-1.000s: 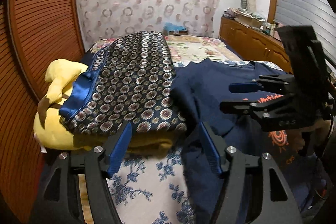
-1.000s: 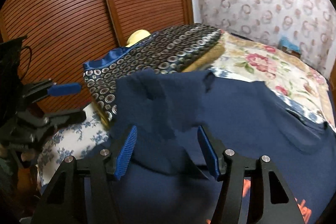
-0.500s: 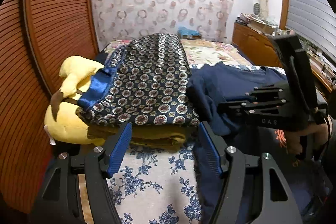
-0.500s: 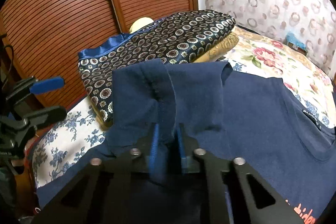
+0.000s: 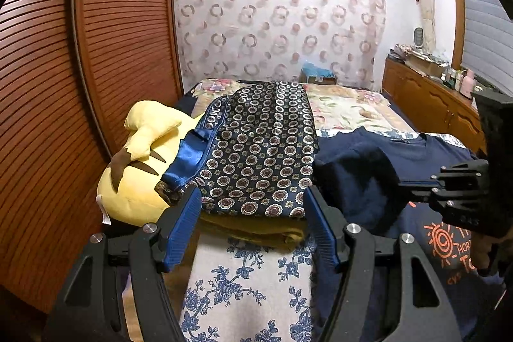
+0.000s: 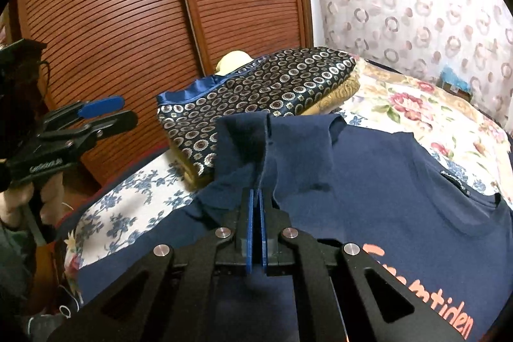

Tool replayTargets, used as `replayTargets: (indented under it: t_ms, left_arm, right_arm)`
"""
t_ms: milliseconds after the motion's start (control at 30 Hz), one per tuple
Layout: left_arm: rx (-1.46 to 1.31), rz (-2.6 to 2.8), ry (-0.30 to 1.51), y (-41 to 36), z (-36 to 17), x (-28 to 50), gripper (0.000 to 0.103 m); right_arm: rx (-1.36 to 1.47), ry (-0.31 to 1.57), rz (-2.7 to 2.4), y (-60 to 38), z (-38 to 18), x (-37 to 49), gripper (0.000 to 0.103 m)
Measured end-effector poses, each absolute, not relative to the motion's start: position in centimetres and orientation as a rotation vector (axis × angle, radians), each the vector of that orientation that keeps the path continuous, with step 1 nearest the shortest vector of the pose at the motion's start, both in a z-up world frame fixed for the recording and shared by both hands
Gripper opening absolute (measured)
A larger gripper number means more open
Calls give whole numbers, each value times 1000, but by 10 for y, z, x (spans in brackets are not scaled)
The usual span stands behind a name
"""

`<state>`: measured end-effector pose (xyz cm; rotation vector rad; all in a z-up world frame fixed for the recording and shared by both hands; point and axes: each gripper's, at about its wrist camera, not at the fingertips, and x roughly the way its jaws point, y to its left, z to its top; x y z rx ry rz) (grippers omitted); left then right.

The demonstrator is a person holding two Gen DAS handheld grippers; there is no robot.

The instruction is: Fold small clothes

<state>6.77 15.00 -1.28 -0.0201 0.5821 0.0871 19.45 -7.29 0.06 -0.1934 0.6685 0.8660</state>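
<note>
A navy T-shirt (image 6: 378,181) with orange print lies spread on the bed; it also shows in the left wrist view (image 5: 362,172). My right gripper (image 6: 256,194) is shut on the T-shirt's sleeve and holds it lifted above the shirt body; it also shows in the left wrist view (image 5: 413,185) at the right. My left gripper (image 5: 251,226) is open and empty, above the floral sheet, in front of the folded stack. It also shows in the right wrist view (image 6: 105,114) at the left, apart from the shirt.
A folded dark patterned cloth (image 5: 263,156) lies on a mustard blanket (image 5: 256,229) beside a yellow plush toy (image 5: 141,169). A slatted wooden wardrobe (image 5: 64,85) runs along the left. A wooden dresser (image 5: 429,98) stands at the right. The bed has a floral sheet (image 5: 243,284).
My right gripper closed on the navy sleeve and lifted it. My left gripper pulled back and rose, staying open.
</note>
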Motion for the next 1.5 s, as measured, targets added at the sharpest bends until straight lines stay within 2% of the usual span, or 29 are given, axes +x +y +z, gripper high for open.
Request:
replayTargets:
  t_ms: [567, 667, 733, 800, 1500]
  left_arm:
    - [-11, 69, 585, 137, -16, 66, 67]
    - [-16, 61, 596, 133, -20, 68, 67]
    - [-10, 59, 601, 129, -21, 69, 67]
    - [-9, 53, 602, 126, -22, 69, 67]
    - [-11, 44, 646, 123, -42, 75, 67]
  right_arm:
    - [-231, 736, 833, -129, -18, 148, 3]
    - [-216, 712, 799, -140, -12, 148, 13]
    - [-205, 694, 782, -144, -6, 148, 29]
    - [-202, 676, 764, -146, -2, 150, 36]
    - [-234, 726, 790, -81, -18, 198, 36]
